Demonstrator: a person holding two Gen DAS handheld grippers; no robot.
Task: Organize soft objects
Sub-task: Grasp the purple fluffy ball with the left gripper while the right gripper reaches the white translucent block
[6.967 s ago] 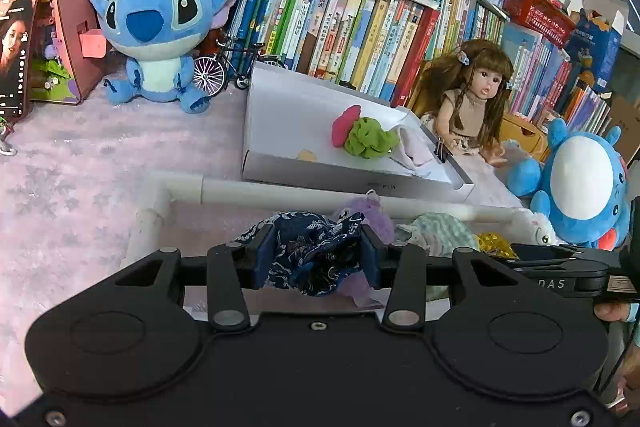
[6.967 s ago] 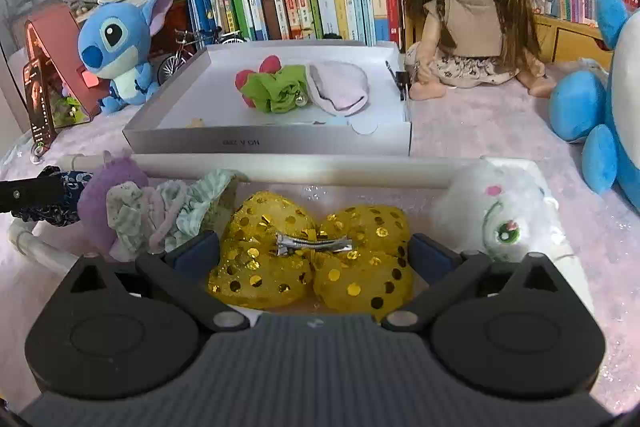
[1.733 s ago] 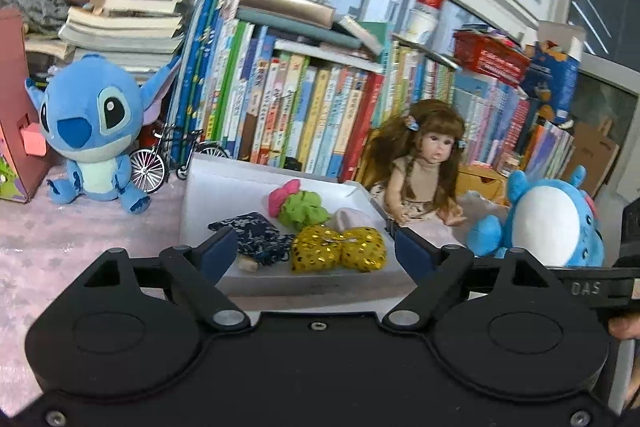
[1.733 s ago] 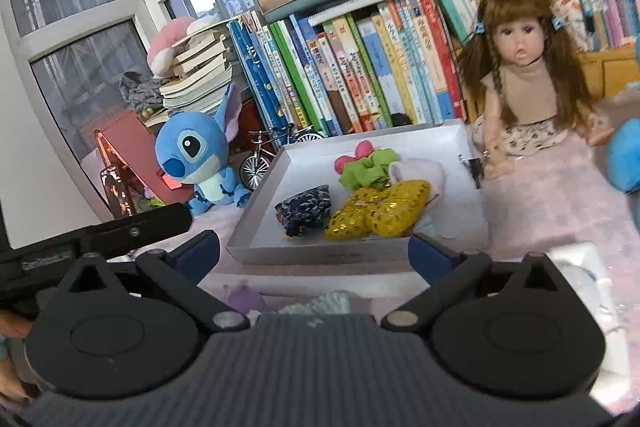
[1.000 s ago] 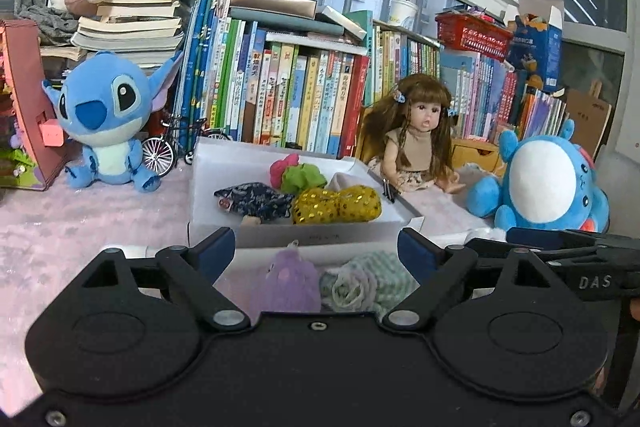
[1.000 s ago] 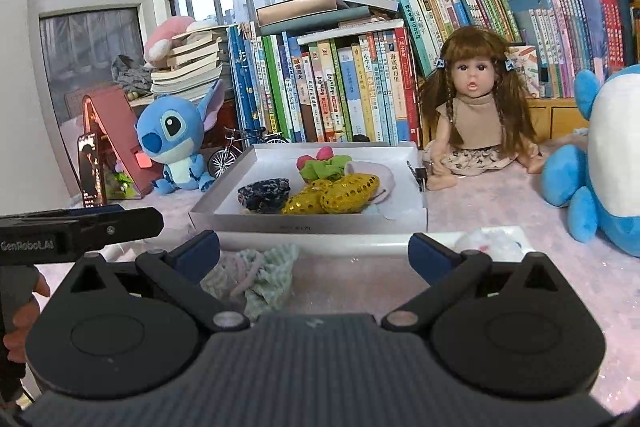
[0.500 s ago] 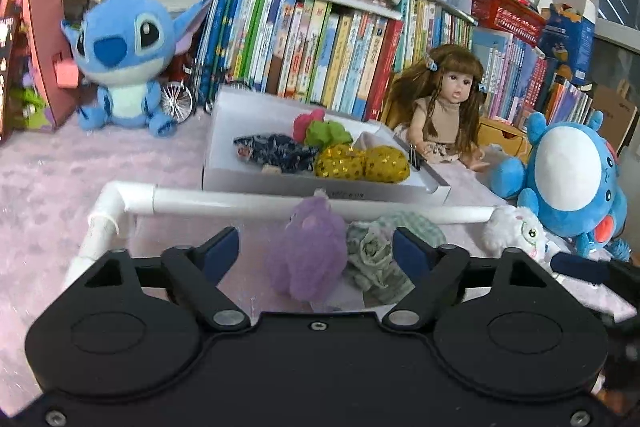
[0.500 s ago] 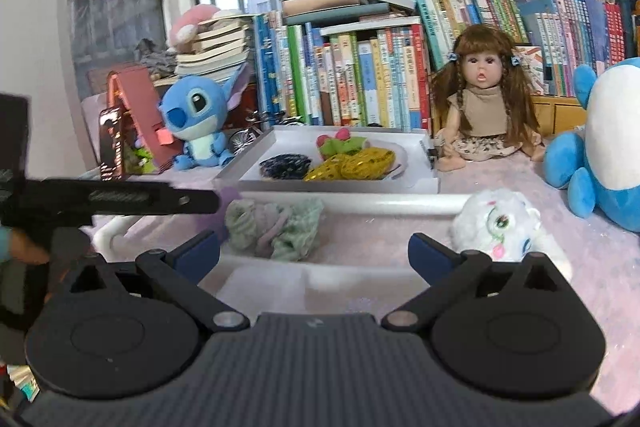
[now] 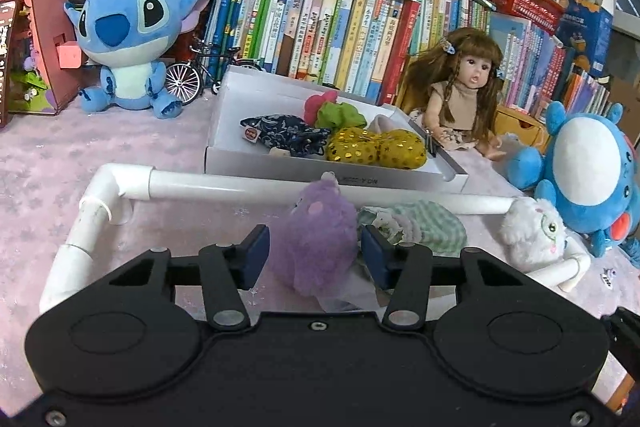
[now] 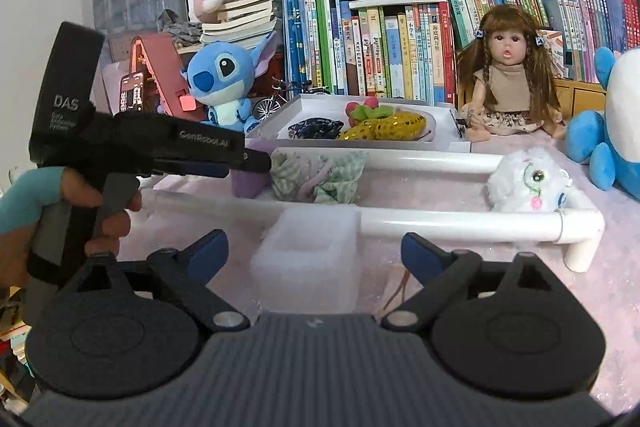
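A purple fluffy toy lies inside a white pipe frame, next to a green checked scrunchie and a white fluffy toy. My left gripper has the purple toy between its jaws, which are closing; the pads stand at its sides without squeezing it. Behind the frame, a white box holds a dark blue pouch, a gold sequin bow and a green-and-pink scrunchie. My right gripper is open in front of the frame, its jaws closing slightly over a white translucent block that they do not touch.
A blue Stitch plush, a toy bicycle and a row of books stand behind the box. A doll and a round blue plush sit at the right. A hand holds the left gripper.
My left gripper has sunk toward the purple toy and its jaws have narrowed around it. The right gripper has drawn back, so the frame's near pipe and the white block have come into view.
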